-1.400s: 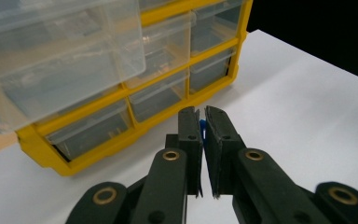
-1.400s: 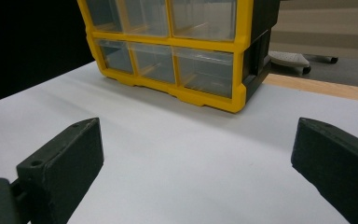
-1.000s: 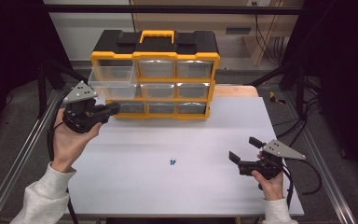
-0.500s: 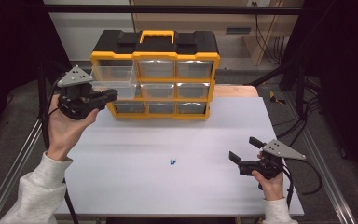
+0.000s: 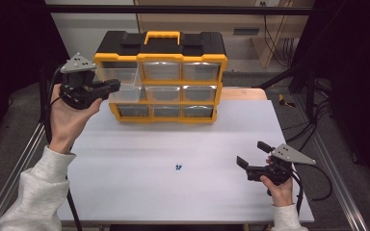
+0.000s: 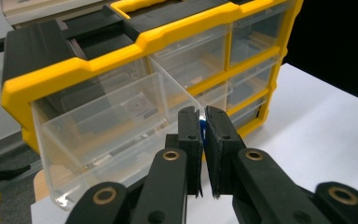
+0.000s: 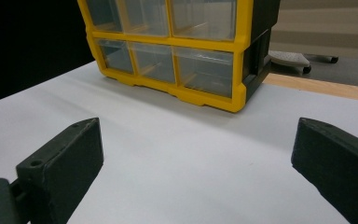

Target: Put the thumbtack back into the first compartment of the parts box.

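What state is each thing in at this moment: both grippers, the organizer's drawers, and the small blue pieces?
Left gripper: shut on a small blue piece, raised by the pulled-out drawer.
Right gripper: open, empty, low over the table.
Top-left drawer: pulled out.
Other drawers: closed.
Blue piece on table: lying loose, untouched.

The pulled-out drawer (image 5: pixel 120 83) juts from the organizer (image 5: pixel 161 77); table (image 5: pixel 139 154) mostly bare.
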`<state>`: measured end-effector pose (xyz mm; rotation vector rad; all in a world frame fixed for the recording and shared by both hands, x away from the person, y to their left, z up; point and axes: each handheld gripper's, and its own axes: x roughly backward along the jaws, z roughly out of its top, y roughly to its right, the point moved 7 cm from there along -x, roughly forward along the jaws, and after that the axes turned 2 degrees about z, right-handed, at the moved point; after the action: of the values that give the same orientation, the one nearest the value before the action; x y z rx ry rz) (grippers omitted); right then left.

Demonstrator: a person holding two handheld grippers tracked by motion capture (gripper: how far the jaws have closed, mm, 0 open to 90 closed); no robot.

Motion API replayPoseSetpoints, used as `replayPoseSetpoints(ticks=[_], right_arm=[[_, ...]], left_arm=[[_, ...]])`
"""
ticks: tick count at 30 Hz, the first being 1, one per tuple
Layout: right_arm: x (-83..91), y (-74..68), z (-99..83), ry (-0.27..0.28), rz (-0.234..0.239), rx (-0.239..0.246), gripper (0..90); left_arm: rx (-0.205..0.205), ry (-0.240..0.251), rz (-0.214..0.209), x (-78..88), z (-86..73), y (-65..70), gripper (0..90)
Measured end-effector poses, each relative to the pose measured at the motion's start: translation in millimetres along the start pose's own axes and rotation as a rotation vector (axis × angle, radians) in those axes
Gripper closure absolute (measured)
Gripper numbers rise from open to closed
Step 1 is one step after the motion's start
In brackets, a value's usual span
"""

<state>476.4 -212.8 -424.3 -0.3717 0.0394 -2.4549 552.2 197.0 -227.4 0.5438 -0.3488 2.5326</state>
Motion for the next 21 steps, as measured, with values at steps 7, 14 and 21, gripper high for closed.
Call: replayPoseSetpoints(ticks=[7, 14, 21], right_arm=[[0.0, -0.3, 0.0, 0.0, 0.002, 0.001, 2.5], [-0.1, 0.6, -0.2, 0.0, -0.002, 0.004, 2.5], [0.7, 0.5, -0.5, -0.006, 0.0, 0.0, 2.5]], left_arm=[[0.013, 0.02, 0.015, -5.8, 8.7, -10.4, 84.9], [0.019, 0.014, 0.034, -13.7, 13.2, -20.1, 84.9], [0.003, 0.003, 0.052, -24.0, 11.2, -29.2, 84.8]])
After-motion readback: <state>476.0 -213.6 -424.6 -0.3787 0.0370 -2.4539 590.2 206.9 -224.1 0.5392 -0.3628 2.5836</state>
